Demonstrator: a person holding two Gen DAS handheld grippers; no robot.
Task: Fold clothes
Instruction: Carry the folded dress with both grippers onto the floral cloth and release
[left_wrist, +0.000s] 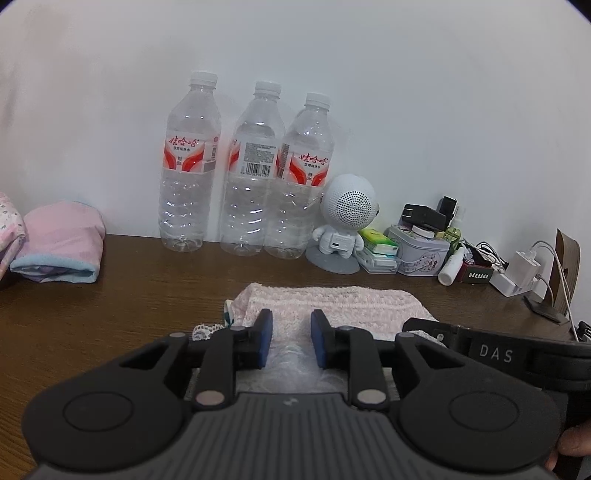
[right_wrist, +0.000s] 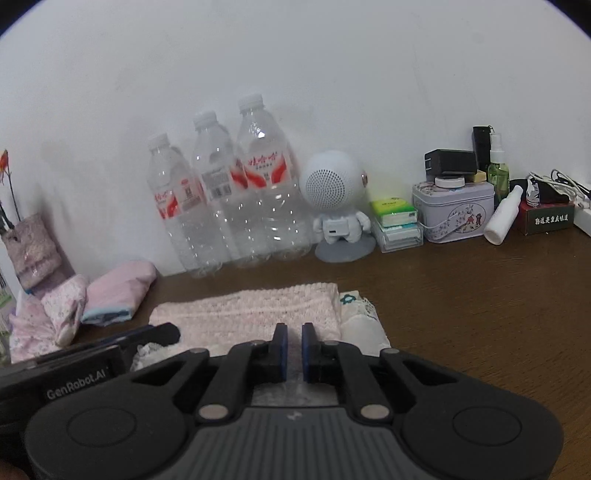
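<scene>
A pale pink knitted garment (left_wrist: 332, 299) (right_wrist: 251, 310) lies folded flat on the brown table (left_wrist: 110, 314), with white lace trim (right_wrist: 362, 325) showing at its right end. My left gripper (left_wrist: 291, 317) hovers over the garment's near left part, its blue pads apart with only cloth beneath the gap. My right gripper (right_wrist: 294, 328) is over the near right part with its pads almost together; I cannot tell whether cloth is pinched. Each gripper's black body shows in the other's view, the right one (left_wrist: 495, 354) and the left one (right_wrist: 155, 334).
Folded pink clothes (left_wrist: 62, 240) (right_wrist: 122, 288) are stacked at the far left. Three water bottles (left_wrist: 251, 177), a white robot-shaped speaker (left_wrist: 343, 221), a tin box (left_wrist: 421, 254), small bottles and a white charger (left_wrist: 524, 273) line the wall.
</scene>
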